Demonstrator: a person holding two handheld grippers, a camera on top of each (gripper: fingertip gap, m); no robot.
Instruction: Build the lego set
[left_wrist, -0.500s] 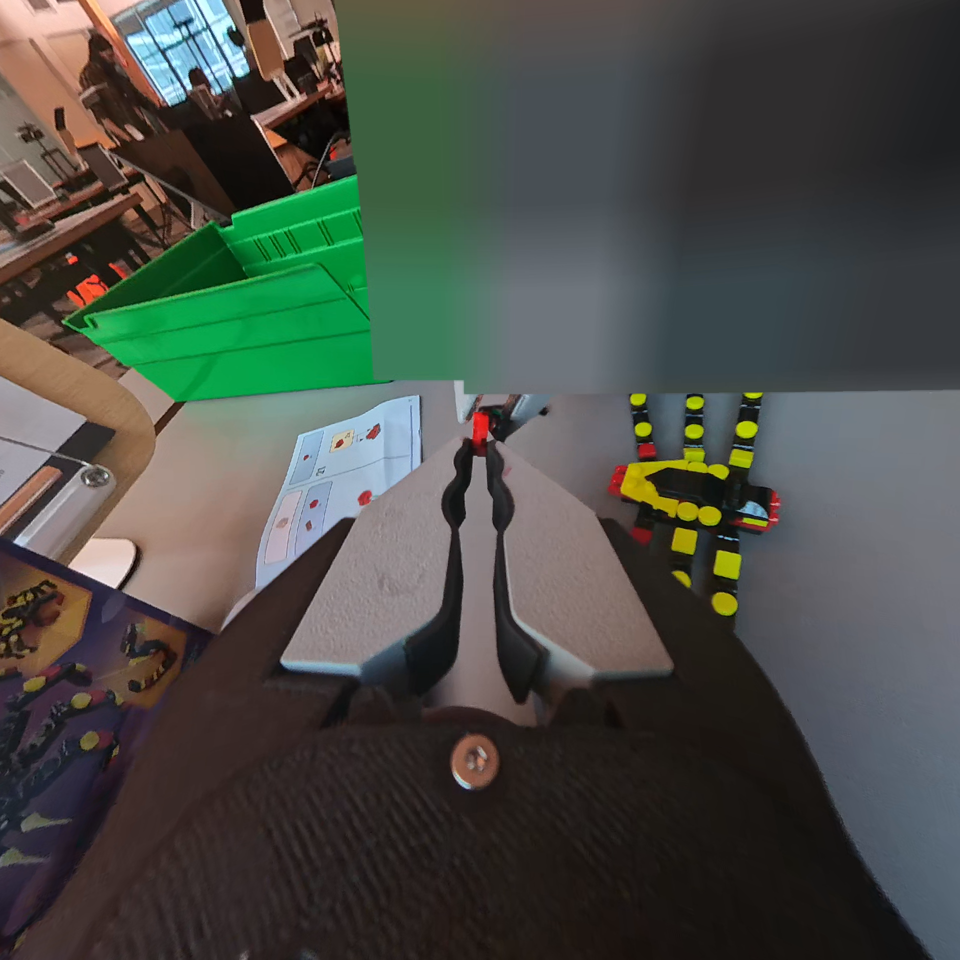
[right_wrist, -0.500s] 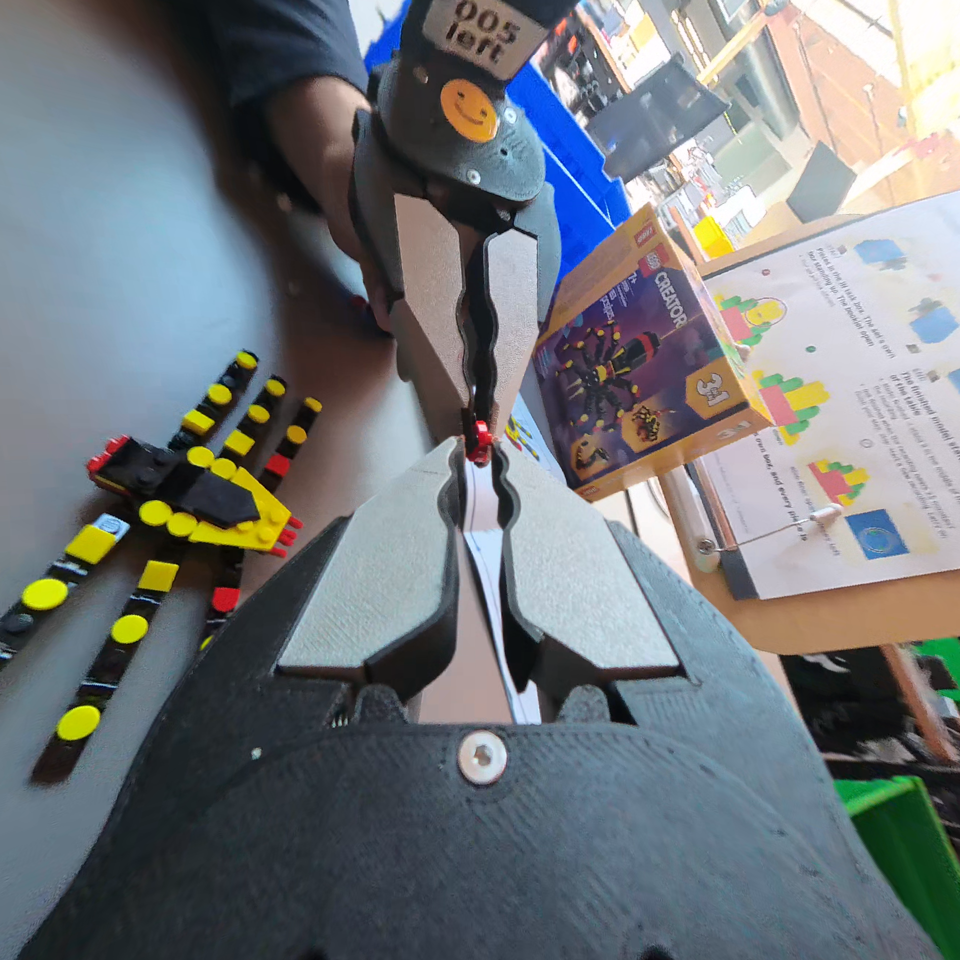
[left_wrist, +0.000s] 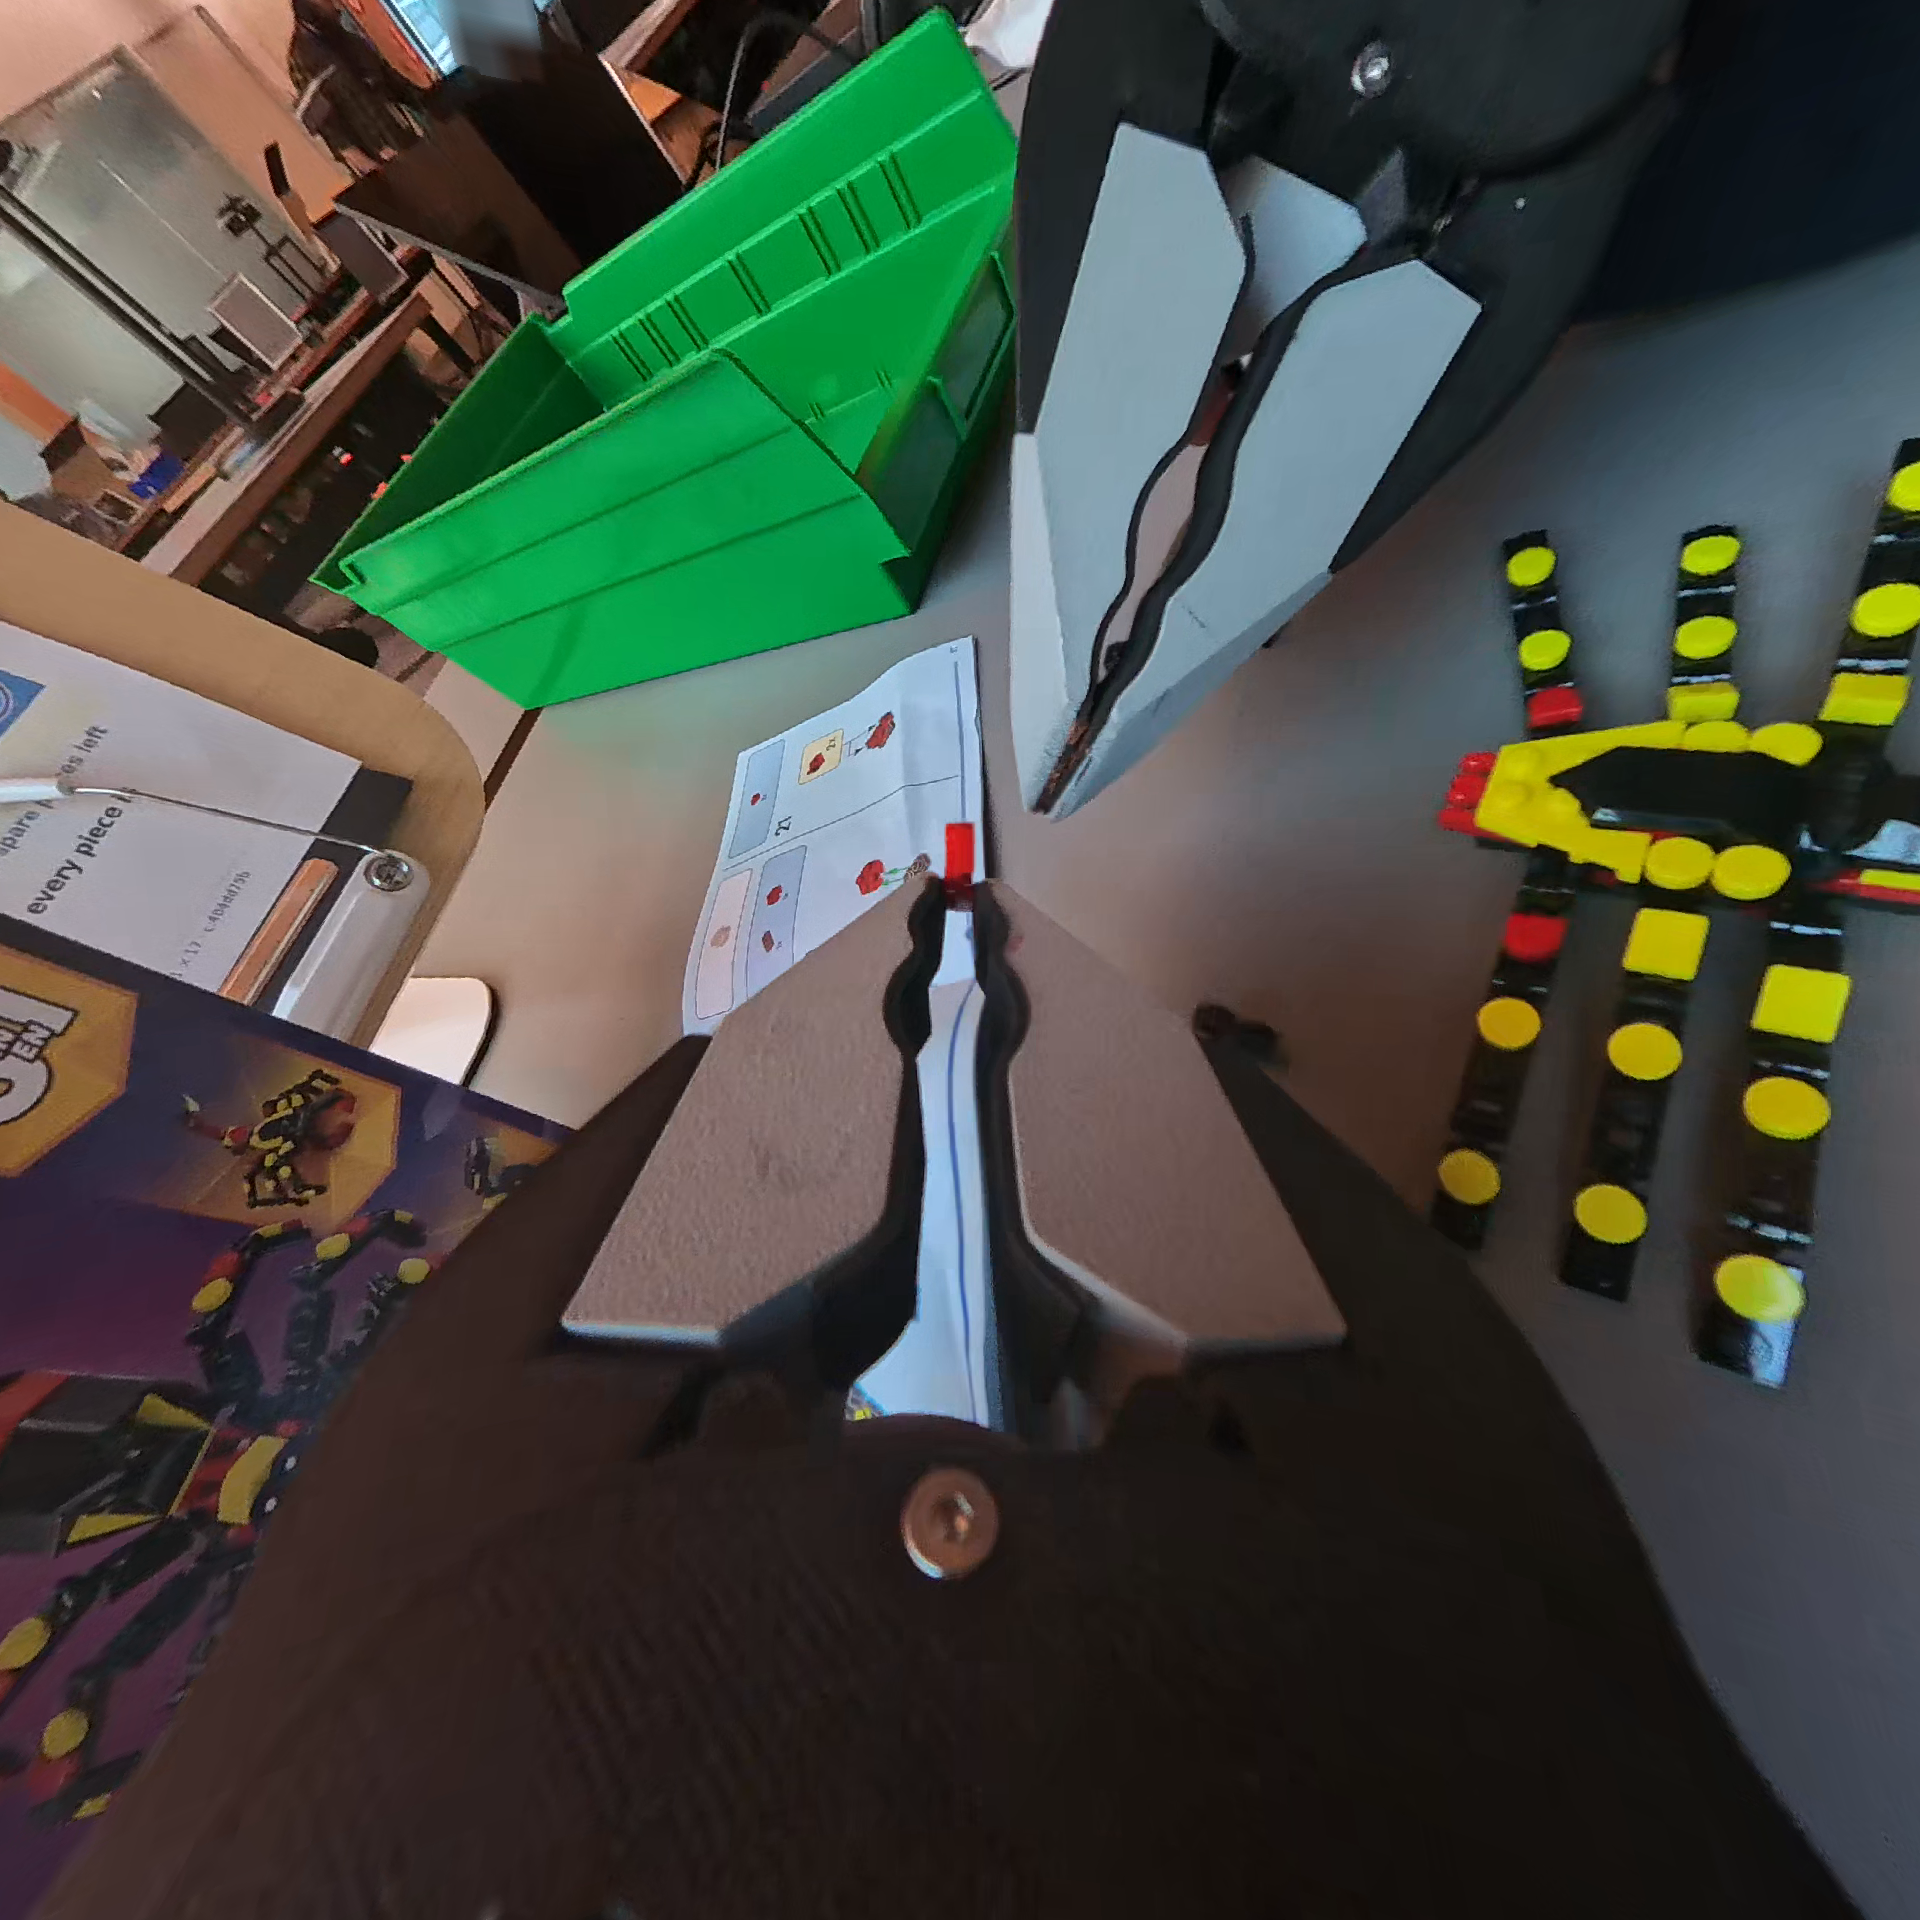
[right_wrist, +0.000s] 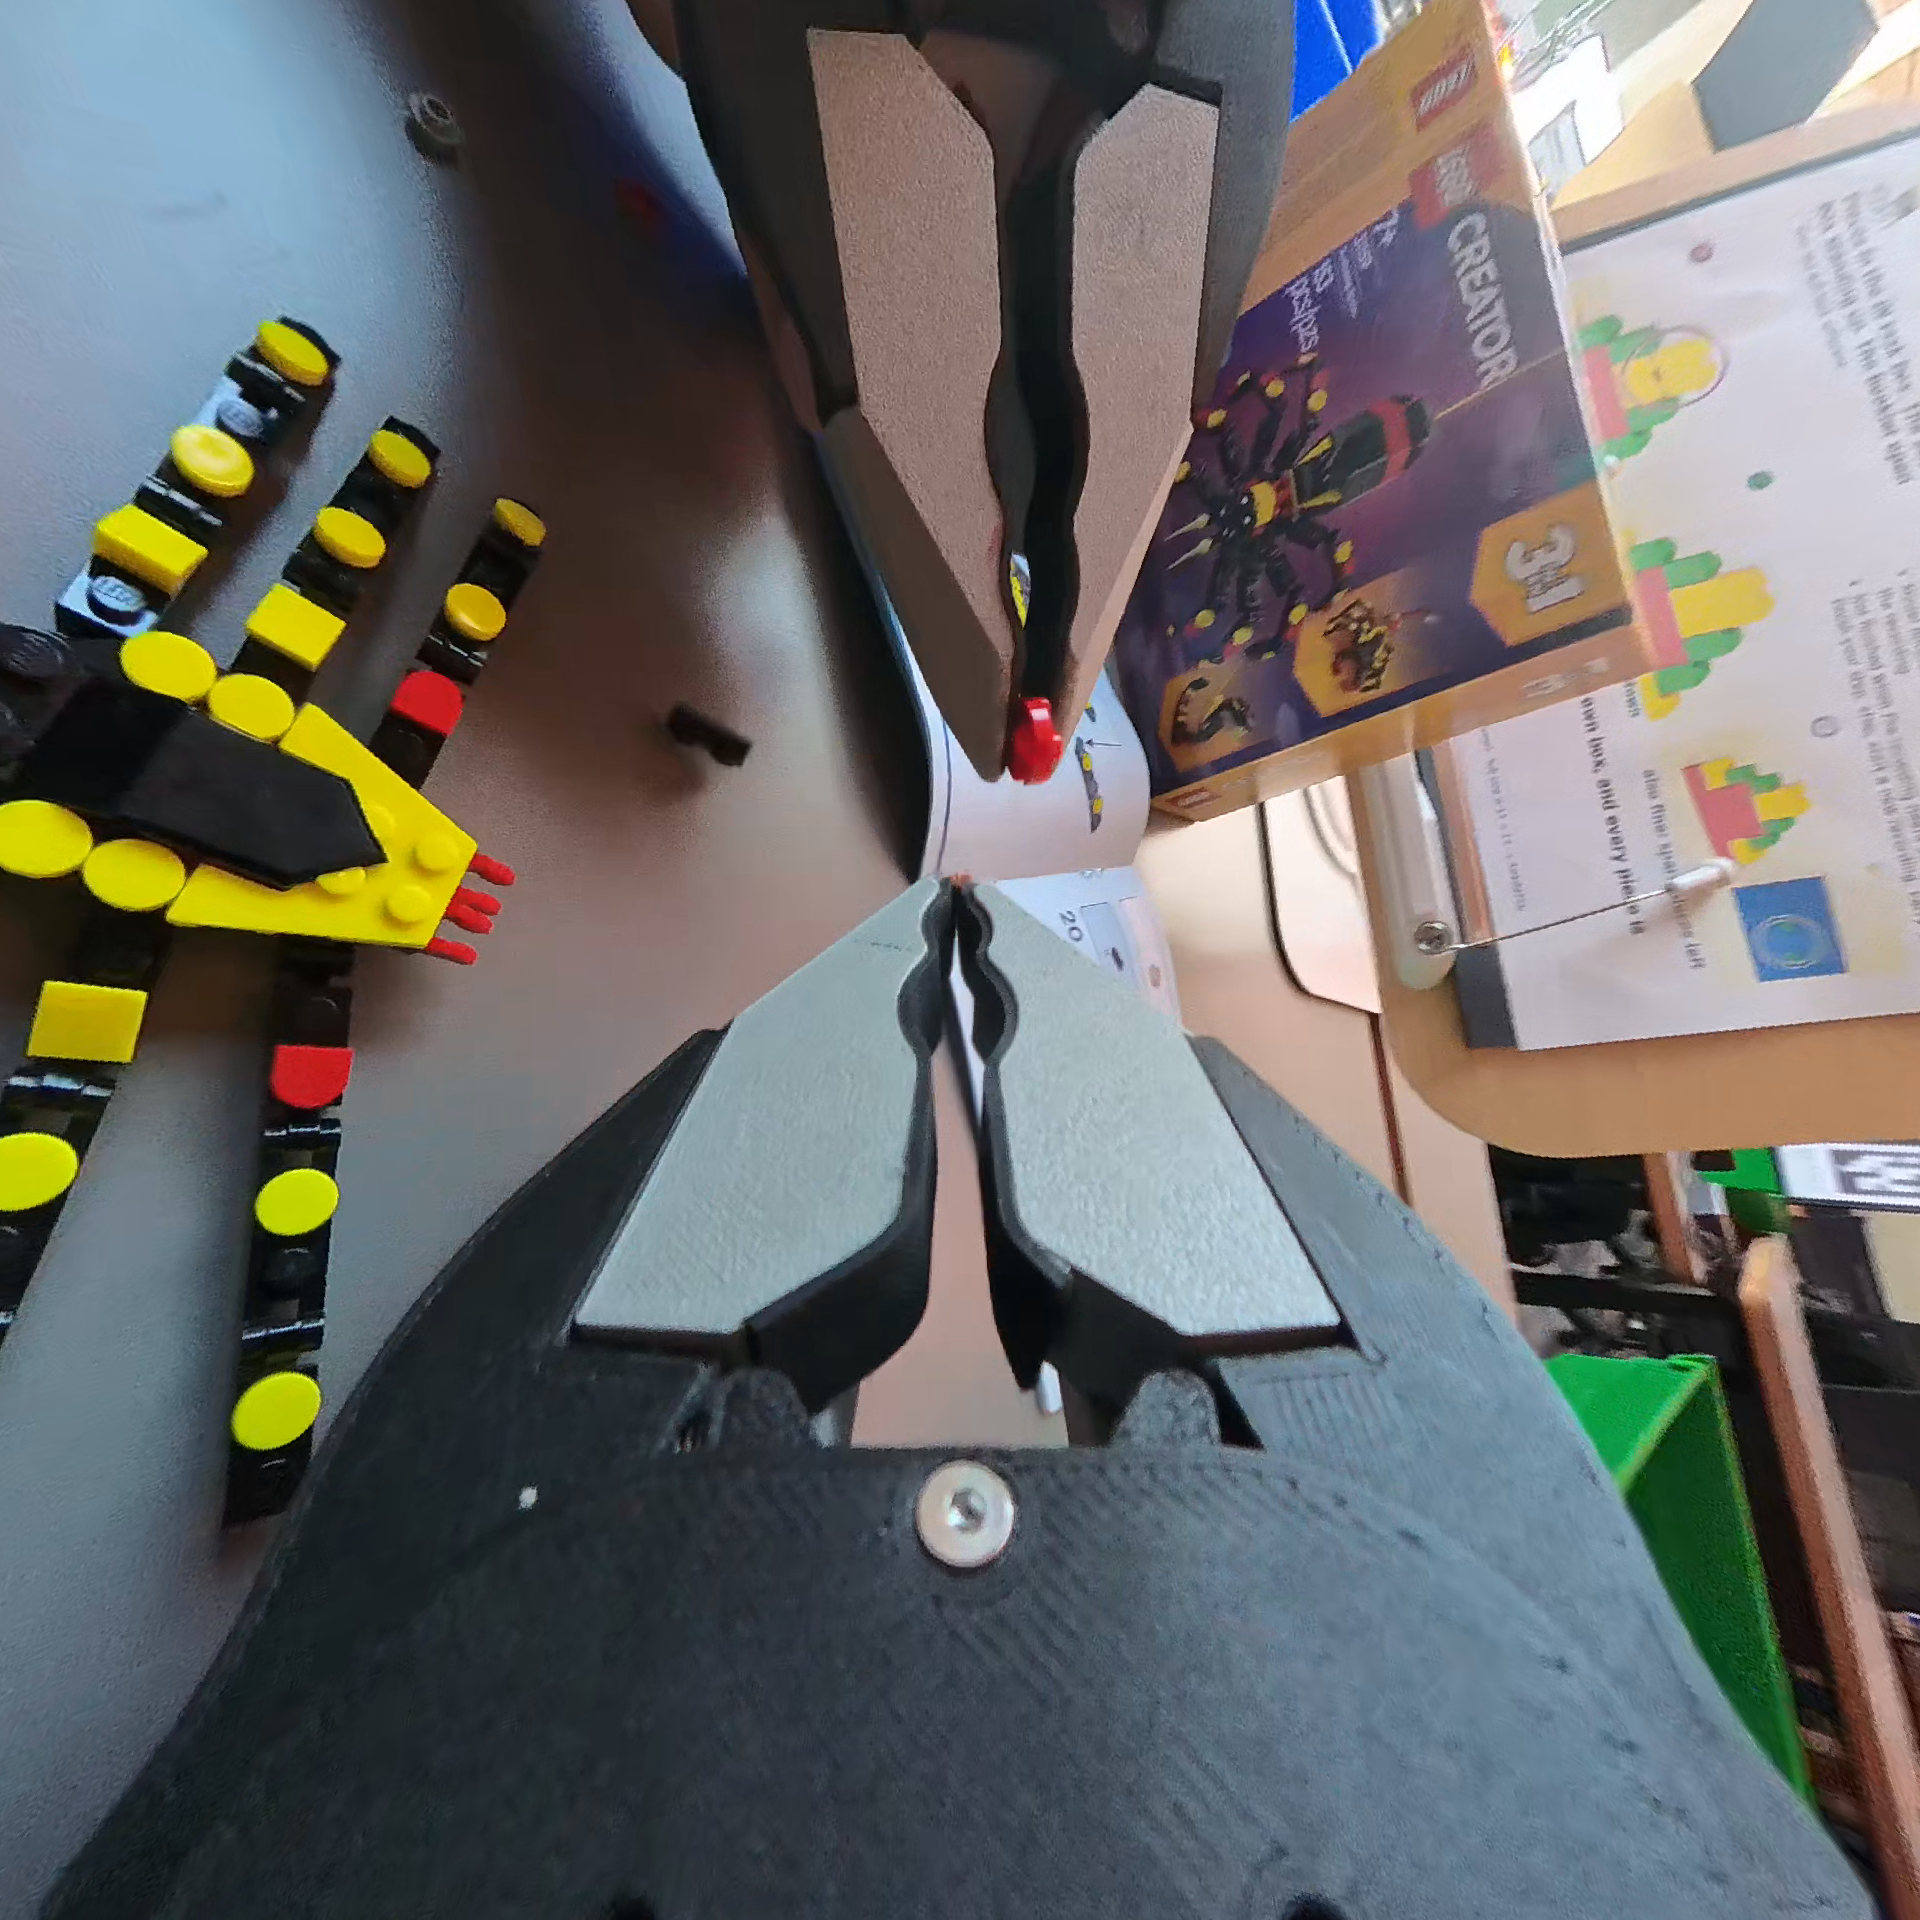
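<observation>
The left gripper (left_wrist: 958, 902) has its jaws clenched on 1 small red piece (left_wrist: 960, 854), which juts past the tips, likely so its free end can be mated. The right gripper (right_wrist: 954, 902) faces it tip to tip, jaws closed; only a red sliver shows there. The half-built spider (left_wrist: 1683, 821) lies on the desk (left_wrist: 1226, 883) right of the left jaws.

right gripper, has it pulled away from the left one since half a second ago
Yes. In the right wrist view the right gripper and the red piece in the left gripper were touching; now there is a gap, with the instruction sheet visible between.
</observation>
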